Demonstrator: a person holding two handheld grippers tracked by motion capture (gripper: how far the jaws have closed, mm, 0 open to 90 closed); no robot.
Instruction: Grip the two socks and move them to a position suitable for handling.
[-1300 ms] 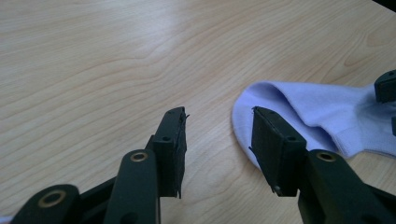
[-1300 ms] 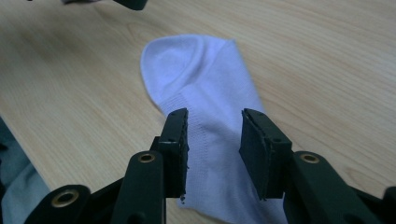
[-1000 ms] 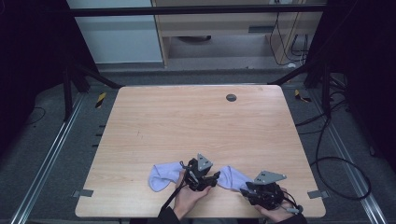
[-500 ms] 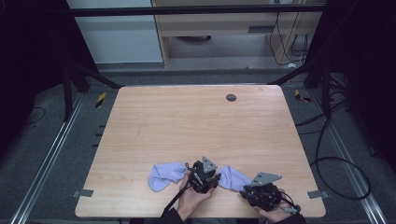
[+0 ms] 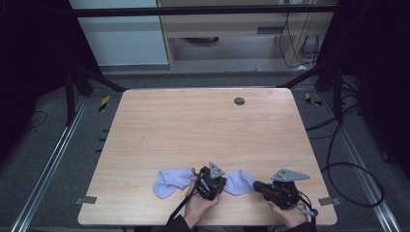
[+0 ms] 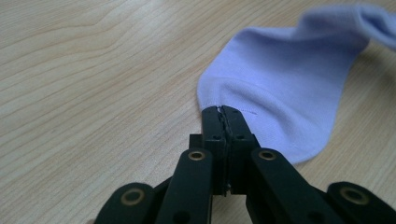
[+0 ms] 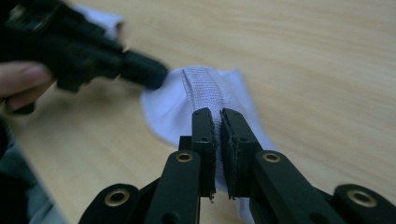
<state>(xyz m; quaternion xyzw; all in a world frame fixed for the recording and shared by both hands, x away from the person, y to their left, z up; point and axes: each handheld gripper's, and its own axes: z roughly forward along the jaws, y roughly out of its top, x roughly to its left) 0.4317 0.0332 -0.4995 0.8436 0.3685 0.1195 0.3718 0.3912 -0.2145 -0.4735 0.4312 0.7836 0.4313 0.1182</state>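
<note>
A lavender sock (image 5: 171, 181) lies along the wooden table's (image 5: 193, 130) front edge, and more lavender fabric (image 5: 239, 181) shows right of my left gripper; whether both are one sock I cannot tell. My left gripper (image 5: 218, 185) sits over the middle. In the left gripper view its jaws (image 6: 222, 112) have just closed and pinch the sock's (image 6: 285, 84) edge. My right gripper (image 5: 256, 185) points left at the right end. Its jaws (image 7: 218, 114) have just been closing, with the ribbed cuff (image 7: 203, 86) between them. The left gripper (image 7: 147, 74) touches that fabric's near edge.
A small dark disc (image 5: 239, 101) sits near the table's far edge. Metal rails, cables and yellow-black markers (image 5: 104, 103) lie on the floor around the table. A cabinet stands behind it. The person's hands (image 5: 198, 205) reach in at the front edge.
Both hands stay almost in place at the sock. The left gripper has shifted slightly right, and the right gripper has edged a little closer to the fabric.
</note>
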